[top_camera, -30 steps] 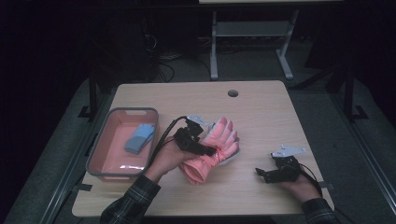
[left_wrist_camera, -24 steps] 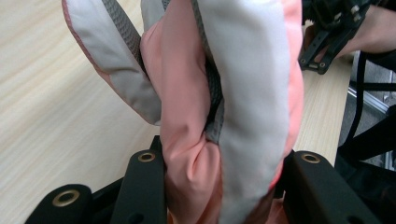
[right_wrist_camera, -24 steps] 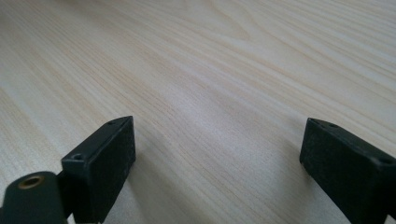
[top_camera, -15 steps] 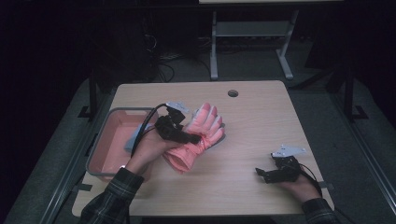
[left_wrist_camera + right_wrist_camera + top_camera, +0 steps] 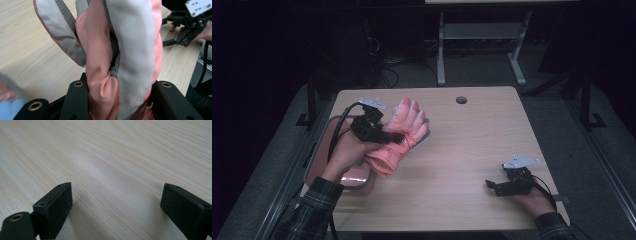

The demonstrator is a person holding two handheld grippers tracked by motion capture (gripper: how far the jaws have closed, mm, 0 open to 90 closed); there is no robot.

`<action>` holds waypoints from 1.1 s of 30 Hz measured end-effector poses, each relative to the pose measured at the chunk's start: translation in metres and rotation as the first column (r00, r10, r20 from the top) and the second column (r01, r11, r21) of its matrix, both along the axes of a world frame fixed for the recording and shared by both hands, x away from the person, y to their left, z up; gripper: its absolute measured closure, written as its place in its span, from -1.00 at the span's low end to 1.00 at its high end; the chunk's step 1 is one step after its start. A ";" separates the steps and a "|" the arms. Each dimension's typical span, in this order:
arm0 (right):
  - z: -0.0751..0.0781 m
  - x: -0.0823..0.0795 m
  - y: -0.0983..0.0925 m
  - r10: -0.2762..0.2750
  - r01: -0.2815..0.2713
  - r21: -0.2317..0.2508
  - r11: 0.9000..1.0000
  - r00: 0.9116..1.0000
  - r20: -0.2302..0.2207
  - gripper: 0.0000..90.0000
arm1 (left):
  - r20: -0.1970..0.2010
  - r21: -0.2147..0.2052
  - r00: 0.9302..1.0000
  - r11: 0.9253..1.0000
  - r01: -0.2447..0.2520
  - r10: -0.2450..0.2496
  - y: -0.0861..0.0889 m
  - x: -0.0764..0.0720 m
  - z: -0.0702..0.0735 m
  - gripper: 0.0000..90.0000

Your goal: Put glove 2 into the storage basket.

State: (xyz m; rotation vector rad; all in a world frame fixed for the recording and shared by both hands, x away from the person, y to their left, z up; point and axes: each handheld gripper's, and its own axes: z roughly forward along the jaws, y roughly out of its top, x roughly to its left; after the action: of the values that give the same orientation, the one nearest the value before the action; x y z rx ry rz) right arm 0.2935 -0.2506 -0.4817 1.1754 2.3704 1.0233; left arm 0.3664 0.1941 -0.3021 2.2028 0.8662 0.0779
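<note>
Pink glove lengthwise from cuff near-left to fingertips far-right.

The glove sits in the left gripper, above the table, just right of the tray. The right gripper rests far right, near the front edge.

Dark plaid sleeves are being worn on both forearms. Each hand-held gripper is being seen as a black frame: the left hand-held gripper and the right hand-held gripper are each being topped by a grey three-cornered plate dotted with small holes. A thick black cable is being trailed from the left one. Brass-ringed screw holes are being shown on the black jaws.
</note>
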 end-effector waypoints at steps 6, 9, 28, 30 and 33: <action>0.000 0.000 0.000 -0.001 0.001 0.002 1.000 1.000 0.001 -0.78 | 0.009 0.004 0.998 0.998 -0.061 0.061 0.029 -0.001 0.006 0.35; 0.000 0.000 0.000 -0.001 0.001 0.002 1.000 1.000 0.002 -0.78 | 0.009 -0.001 0.996 0.996 -0.085 0.085 0.041 0.000 0.007 0.36; 0.000 0.000 0.000 -0.001 0.001 0.002 1.000 1.000 0.001 -0.78 | 0.003 0.046 0.959 0.958 -0.282 0.282 0.118 0.000 -0.003 0.36; 0.000 0.000 0.000 -0.002 0.002 0.002 1.000 1.000 0.001 -0.79 | -0.011 0.059 0.957 0.956 -0.289 0.290 0.123 0.003 -0.010 0.35; 0.000 0.000 0.000 -0.002 0.002 0.001 1.000 1.000 0.002 -0.79 | -0.030 0.072 0.952 0.950 -0.303 0.306 0.128 0.007 -0.021 0.35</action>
State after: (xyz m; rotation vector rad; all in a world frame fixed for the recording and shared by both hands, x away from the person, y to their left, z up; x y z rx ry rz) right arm 0.2938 -0.2501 -0.4820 1.1764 2.3671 1.0248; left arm 0.3732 0.3216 -0.3227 2.1204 1.2386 0.2135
